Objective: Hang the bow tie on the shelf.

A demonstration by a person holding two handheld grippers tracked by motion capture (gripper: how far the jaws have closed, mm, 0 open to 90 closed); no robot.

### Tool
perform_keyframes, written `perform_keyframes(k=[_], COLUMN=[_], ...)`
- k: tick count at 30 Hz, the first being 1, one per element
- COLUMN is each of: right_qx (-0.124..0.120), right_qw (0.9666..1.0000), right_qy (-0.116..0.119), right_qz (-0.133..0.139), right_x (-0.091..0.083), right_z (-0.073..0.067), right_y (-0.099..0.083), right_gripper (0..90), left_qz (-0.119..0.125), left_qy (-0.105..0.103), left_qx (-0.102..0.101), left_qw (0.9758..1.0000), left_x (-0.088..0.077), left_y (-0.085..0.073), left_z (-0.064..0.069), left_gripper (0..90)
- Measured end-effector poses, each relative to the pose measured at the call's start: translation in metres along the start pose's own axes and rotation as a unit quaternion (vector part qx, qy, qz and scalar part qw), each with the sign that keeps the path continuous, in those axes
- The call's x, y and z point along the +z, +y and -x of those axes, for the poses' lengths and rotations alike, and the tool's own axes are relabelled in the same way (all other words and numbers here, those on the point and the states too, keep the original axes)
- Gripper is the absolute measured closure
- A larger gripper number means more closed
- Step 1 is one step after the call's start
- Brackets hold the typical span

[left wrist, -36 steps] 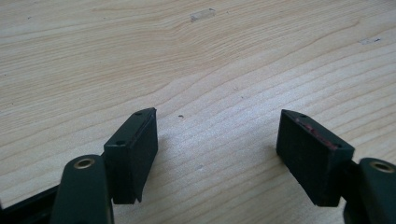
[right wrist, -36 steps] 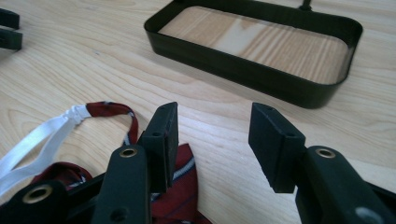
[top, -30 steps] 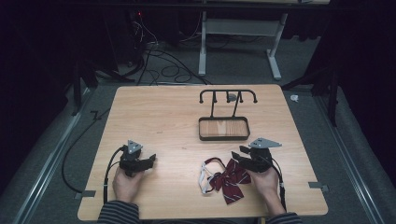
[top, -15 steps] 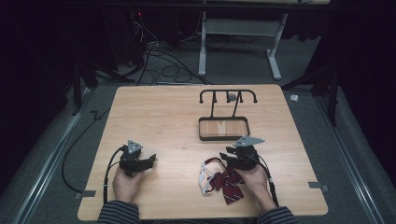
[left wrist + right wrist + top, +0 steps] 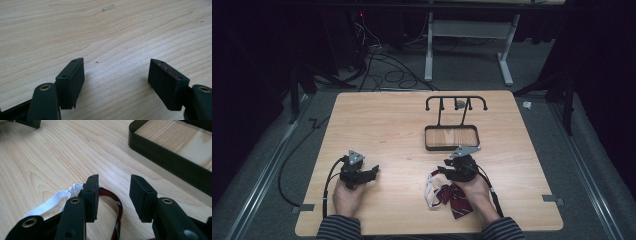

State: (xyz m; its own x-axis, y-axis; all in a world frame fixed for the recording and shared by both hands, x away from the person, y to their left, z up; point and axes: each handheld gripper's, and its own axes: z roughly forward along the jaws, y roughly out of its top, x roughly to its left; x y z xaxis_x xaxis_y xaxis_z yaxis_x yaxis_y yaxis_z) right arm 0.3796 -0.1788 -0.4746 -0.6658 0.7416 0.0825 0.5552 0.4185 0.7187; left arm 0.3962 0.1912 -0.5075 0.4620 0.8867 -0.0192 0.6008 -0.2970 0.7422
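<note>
I see the worktop [image 5: 387,125] bare across its left and far half. The black rack [image 5: 452,137] stands just beyond my right gripper [image 5: 460,168], whose half-open jaws, just closing, straddle the bow tie's [image 5: 454,197] strap, gripping nothing. The left gripper [image 5: 357,172] gapes empty.

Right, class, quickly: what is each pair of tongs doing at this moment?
Left tongs: open, over bare table, holding nothing.
Right tongs: open, after closing a little, over the dark red bow tie and its white strap; nothing gripped.
</note>
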Motion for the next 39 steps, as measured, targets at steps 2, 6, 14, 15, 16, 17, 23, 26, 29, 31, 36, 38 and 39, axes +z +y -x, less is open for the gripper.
perform_keyframes(k=[2,6,14,15,16,17,23,26,29,31,36,38,39], right_qx=[-0.001,-0.005,-0.01,-0.011,-0.012,-0.016,-0.023,-0.02,-0.007,-0.003,0.001,-0.002,-0.004], right_qw=[1.0,0.9999,0.9994,0.9993,0.9992,0.9989,0.9984,0.9989,0.9997,0.9998,0.9999,1.0,1.0], right_qy=[0.004,0.008,0.011,0.012,0.012,0.016,0.016,0.015,0.013,0.014,0.01,0.005,0.002], right_qz=[-0.004,-0.011,-0.032,-0.034,-0.037,-0.041,-0.05,-0.04,-0.021,-0.017,-0.009,-0.004,0.004], right_x=[0.003,0.009,0.021,0.022,0.022,0.023,0.024,0.021,0.014,0.012,0.005,0.0,-0.004], right_z=[-0.001,-0.003,-0.003,-0.002,-0.002,-0.001,0.001,0.002,0.004,0.004,0.005,0.005,0.006], right_y=[0.001,0.001,0.0,0.0,0.0,-0.001,-0.002,-0.001,0.0,-0.001,-0.002,-0.002,-0.001], right_gripper=[61.4,61.9,68.4,70.6,72.6,78.1,89.7,90.0,90.0,90.0,90.0,90.0,90.0], left_qz=[0.0,0.0,0.0,0.0,0.0,0.0,0.0,0.0,0.0,0.0,0.0,0.0,0.0], left_qy=[0.0,0.0,0.0,0.0,0.0,0.0,0.0,0.0,0.0,0.0,0.0,0.0,0.0], left_qx=[0.0,0.0,0.0,0.0,0.0,0.0,0.0,0.0,0.0,0.0,0.0,0.0,0.0], left_qw=[1.0,1.0,1.0,1.0,1.0,1.0,1.0,1.0,1.0,1.0,1.0,1.0,1.0], left_x=[0.0,0.0,0.0,0.0,0.0,0.0,0.0,0.0,0.0,0.0,0.0,0.0,0.0], left_y=[0.0,0.0,0.0,0.0,0.0,0.0,0.0,0.0,0.0,0.0,0.0,0.0,0.0], left_z=[0.0,0.0,0.0,0.0,0.0,0.0,0.0,0.0,0.0,0.0,0.0,0.0,0.0], left_gripper=[29.9,29.9,29.9,29.9,29.9,29.9,29.9,29.9,29.9,29.9,29.9,29.9,29.9])
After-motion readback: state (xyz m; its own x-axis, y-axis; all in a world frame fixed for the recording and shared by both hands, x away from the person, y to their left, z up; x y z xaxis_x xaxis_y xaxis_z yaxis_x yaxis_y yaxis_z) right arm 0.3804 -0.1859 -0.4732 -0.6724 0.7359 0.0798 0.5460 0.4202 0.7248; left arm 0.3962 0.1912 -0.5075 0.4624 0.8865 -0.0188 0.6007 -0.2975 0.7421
